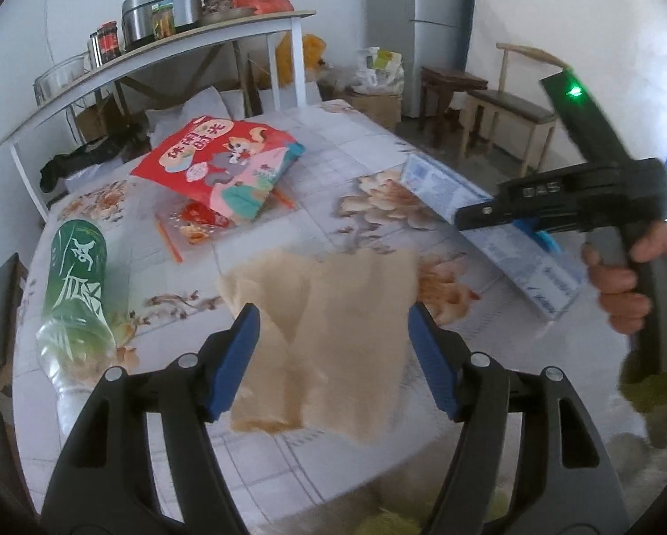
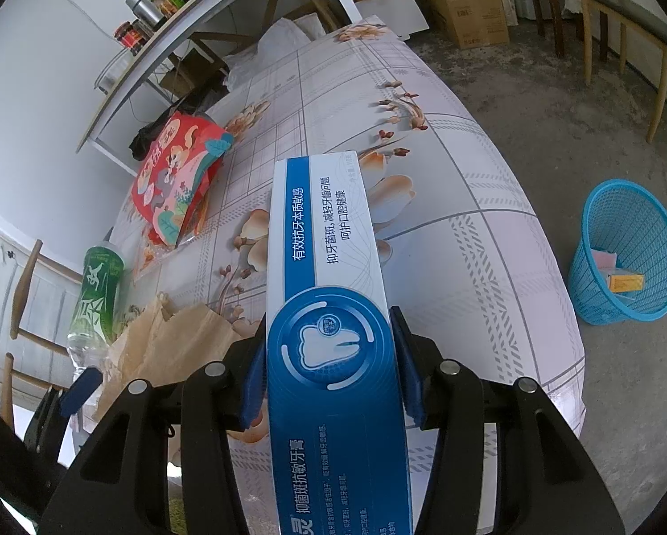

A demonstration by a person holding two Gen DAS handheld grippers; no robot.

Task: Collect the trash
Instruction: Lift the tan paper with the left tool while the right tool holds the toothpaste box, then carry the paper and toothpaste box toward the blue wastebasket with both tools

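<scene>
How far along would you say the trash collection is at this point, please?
Done: the blue basket on the floor already holds a few scraps. In hand: the right gripper is shut on the toothpaste box, and the open left gripper straddles the brown paper. Left: the green bottle and the red snack bag lie on the table.

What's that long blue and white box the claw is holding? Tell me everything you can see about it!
The toothpaste box is a long, thin cardboard carton, white with a blue stripe, and a blue end with a white tooth picture. Chinese writing runs along it. It looks closed and undented. The right claw squeezes its two long sides with blue pads, near the tooth picture. The box points away from the claw, over the flowered tablecloth. From the left camera it slants over the cloth, but whether its far end touches is unclear.
</scene>
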